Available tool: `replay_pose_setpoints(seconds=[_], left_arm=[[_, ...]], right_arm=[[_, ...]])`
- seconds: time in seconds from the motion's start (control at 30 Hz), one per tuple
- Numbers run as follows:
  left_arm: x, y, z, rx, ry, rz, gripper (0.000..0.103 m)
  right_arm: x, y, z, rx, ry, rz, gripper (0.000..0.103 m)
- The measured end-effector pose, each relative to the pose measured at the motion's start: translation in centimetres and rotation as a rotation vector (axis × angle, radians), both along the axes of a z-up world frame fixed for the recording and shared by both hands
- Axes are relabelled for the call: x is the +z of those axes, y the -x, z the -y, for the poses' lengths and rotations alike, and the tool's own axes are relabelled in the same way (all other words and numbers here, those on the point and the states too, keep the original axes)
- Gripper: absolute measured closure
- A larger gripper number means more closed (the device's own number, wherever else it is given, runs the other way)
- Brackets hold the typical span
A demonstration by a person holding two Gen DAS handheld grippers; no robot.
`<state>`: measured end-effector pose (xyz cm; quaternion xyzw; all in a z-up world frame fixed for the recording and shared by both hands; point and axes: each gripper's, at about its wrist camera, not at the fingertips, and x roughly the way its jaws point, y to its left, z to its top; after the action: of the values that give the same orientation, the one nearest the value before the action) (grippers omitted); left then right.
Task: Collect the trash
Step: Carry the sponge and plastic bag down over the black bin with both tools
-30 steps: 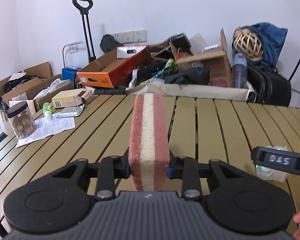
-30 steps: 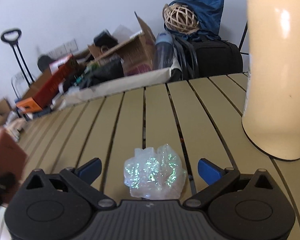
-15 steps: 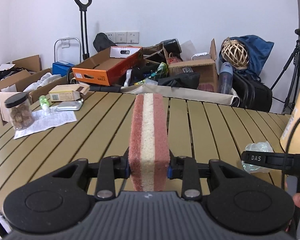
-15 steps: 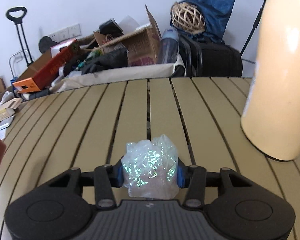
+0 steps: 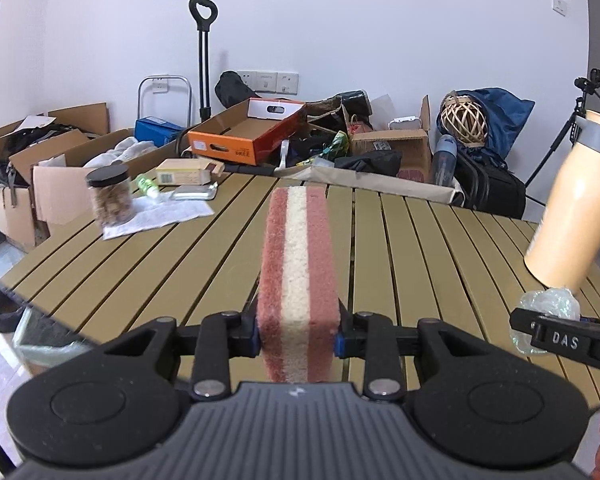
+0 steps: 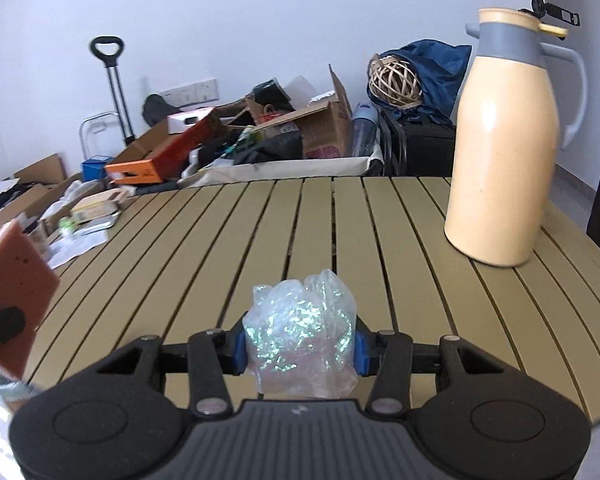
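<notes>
Your right tongs point(image 6: 299, 346), apart a second ago, now clamped on plastic wad point(image 6: 302, 344), lifted off counter point(image 6: 340, 220); left tongs point(image 5: 296, 334) still clamp sponge point(image 5: 298, 280).

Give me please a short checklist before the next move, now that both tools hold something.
1. Left tool shut on sponge: ok.
2. Right tool shut on plastic wad: ok; its jaws have just closed on it.
3. Wad lifted off table: ok.
4. Jug upright, apart from right tool: ok.
5. Trash bin location: cannot tell, none clearly in view.
6. Jar and papers on far table corner, away from both tools: ok.
</notes>
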<state>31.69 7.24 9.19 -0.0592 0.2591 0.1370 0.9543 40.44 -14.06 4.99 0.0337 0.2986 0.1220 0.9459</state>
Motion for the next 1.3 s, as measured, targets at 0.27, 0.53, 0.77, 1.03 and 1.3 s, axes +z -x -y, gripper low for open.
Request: replay_pose_setpoints(seconds=[0.27, 0.53, 0.77, 1.03, 1.3], left_arm=[[-1.8, 6.5, 0.6, -0.013, 0.007, -0.026, 0.072], [-6.1, 10.1, 1.2, -0.031, 0.006, -0.104, 0.072], [-10.4, 12.0, 1.6, -0.055, 0.009, -0.184, 0.072], [-15.1, 11.3, 1.3, -0.052, 0.03, -0.277, 0.072], [-20.8, 10.2, 0.5, -0.043, 0.031, -0.356, 0.072]], right_arm=[[-1.3, 8.3, 0.2, 0.057, 0.021, -0.007, 0.057], [-5.3, 12.9, 0.3, 0.087, 0.04, -0.08, 0.057], [-10.2, 14.5, -0.2, 0.107, 0.087, -0.181, 0.057], [-15.2, 15.1, -0.1, 0.117, 0.133, -0.277, 0.057], [-19.8, 14.3, 0.1, 0.113, 0.164, -0.355, 0.057]])
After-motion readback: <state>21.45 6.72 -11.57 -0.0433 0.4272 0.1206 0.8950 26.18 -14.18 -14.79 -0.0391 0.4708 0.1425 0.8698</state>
